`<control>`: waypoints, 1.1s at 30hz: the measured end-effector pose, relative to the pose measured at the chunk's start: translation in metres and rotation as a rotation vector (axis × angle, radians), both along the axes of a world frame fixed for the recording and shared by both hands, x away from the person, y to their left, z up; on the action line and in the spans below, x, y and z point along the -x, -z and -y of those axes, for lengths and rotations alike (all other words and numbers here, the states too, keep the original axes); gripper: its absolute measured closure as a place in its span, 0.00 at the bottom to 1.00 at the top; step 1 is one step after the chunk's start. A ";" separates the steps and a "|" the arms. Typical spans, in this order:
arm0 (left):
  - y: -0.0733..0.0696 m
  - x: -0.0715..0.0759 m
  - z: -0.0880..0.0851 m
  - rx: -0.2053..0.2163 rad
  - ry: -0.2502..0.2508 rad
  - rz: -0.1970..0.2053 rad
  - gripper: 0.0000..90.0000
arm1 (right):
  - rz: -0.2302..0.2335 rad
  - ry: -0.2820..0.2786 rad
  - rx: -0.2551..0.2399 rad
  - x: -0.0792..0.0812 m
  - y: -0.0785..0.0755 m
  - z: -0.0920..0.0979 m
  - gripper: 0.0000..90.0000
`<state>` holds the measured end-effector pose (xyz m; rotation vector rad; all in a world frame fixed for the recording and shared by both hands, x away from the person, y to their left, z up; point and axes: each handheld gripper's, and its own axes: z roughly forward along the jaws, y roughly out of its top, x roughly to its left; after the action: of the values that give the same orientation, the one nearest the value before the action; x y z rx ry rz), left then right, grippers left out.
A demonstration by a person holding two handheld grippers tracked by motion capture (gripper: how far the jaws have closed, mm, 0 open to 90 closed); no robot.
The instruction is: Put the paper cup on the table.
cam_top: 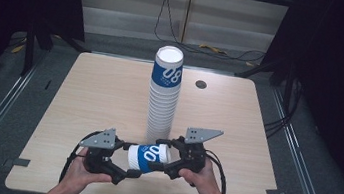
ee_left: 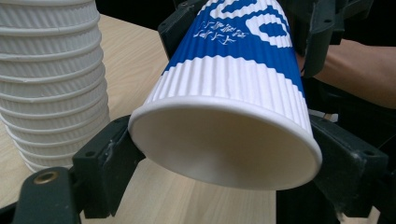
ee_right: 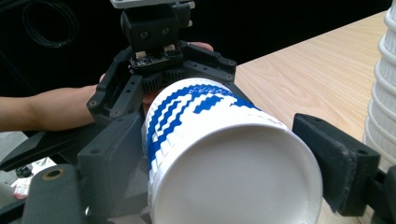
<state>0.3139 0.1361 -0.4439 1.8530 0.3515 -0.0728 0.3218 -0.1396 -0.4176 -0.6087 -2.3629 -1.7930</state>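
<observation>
We hold the blue-and-white ribbed paper cup (cam_top: 149, 157) sideways near the tall cup stack (cam_top: 164, 96), left gripper (cam_top: 127, 159) squeezing its rim while the right gripper (cam_top: 165, 155) sits loose, passing it over.

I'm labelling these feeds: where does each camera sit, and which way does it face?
High view: above the person's side, facing forward and down on the table; left hand and right hand show.
Left gripper view: on the left gripper, looking along its fingers at the cup; right forearm beyond.
Right gripper view: on the right gripper, along its fingers at the cup; left forearm beyond.
All share the cup and stack.
</observation>
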 end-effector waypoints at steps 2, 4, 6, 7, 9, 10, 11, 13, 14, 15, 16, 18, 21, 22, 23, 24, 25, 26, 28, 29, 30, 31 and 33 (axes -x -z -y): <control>0.000 0.000 0.000 0.000 -0.002 -0.003 0.17 | -0.001 0.006 0.001 0.000 0.000 0.001 0.17; 0.000 -0.001 -0.001 -0.007 -0.001 -0.007 0.17 | 0.006 0.015 0.006 -0.001 -0.001 0.002 0.16; 0.001 -0.001 -0.002 -0.019 -0.007 -0.011 0.17 | 0.011 0.024 0.010 -0.001 -0.002 0.003 0.16; 0.000 -0.001 -0.003 -0.025 -0.010 -0.011 0.17 | 0.013 0.027 0.011 -0.001 -0.002 0.004 0.16; -0.001 -0.001 -0.007 -0.026 -0.019 -0.011 0.17 | 0.018 0.037 0.018 -0.001 -0.003 0.005 0.16; -0.001 -0.002 -0.008 -0.030 -0.020 -0.009 0.17 | 0.021 0.042 0.017 0.000 -0.004 0.007 0.16; -0.002 -0.002 -0.010 -0.032 -0.026 -0.010 0.17 | 0.023 0.045 0.016 0.000 -0.004 0.007 0.15; -0.003 -0.003 -0.012 -0.041 -0.036 -0.011 0.17 | 0.029 0.058 0.019 0.000 -0.005 0.009 0.15; -0.003 -0.003 -0.013 -0.043 -0.043 -0.010 0.17 | 0.031 0.062 0.020 0.000 -0.005 0.009 0.15; -0.003 -0.004 -0.014 -0.044 -0.052 -0.014 0.17 | 0.033 0.064 0.020 0.000 -0.005 0.009 0.15; -0.003 -0.004 -0.015 -0.047 -0.058 -0.017 0.17 | 0.040 0.066 0.029 0.000 -0.006 0.010 0.15; -0.002 -0.006 -0.017 -0.049 -0.064 -0.021 0.17 | 0.043 0.073 0.036 0.001 -0.006 0.011 0.15; -0.004 -0.007 -0.020 -0.052 -0.078 -0.030 0.17 | 0.056 0.094 0.048 0.002 -0.006 0.012 0.15; -0.005 -0.008 -0.021 -0.056 -0.083 -0.029 0.17 | 0.058 0.103 0.051 0.003 -0.006 0.013 0.15; -0.005 -0.008 -0.022 -0.063 -0.092 -0.025 0.17 | 0.061 0.107 0.053 0.003 -0.006 0.015 0.16; -0.006 -0.008 -0.023 -0.067 -0.098 -0.026 0.17 | 0.069 0.118 0.061 0.003 -0.007 0.016 0.16; -0.007 -0.008 -0.024 -0.066 -0.101 -0.029 0.17 | 0.074 0.133 0.061 0.003 -0.008 0.019 0.16; -0.007 -0.009 -0.025 -0.066 -0.107 -0.035 0.17 | 0.076 0.139 0.062 0.003 -0.009 0.020 0.16; -0.007 -0.010 -0.027 -0.067 -0.123 -0.040 0.17 | 0.081 0.157 0.069 0.003 -0.010 0.024 0.16; -0.007 -0.010 -0.028 -0.063 -0.131 -0.050 0.17 | 0.085 0.166 0.074 0.004 -0.009 0.026 0.16; -0.007 -0.012 -0.030 -0.064 -0.136 -0.059 0.17 | 0.083 0.178 0.077 0.004 -0.009 0.028 0.17; -0.007 -0.012 -0.030 -0.063 -0.139 -0.063 0.17 | 0.079 0.190 0.080 0.004 -0.008 0.030 0.18; -0.007 -0.014 -0.032 -0.078 -0.157 -0.072 0.17 | 0.071 0.213 0.076 0.004 -0.006 0.032 0.19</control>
<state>0.3276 0.1685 -0.4368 1.8964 0.5554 -0.0184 0.3176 -0.1719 -0.4118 -0.8506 -2.5068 -1.8415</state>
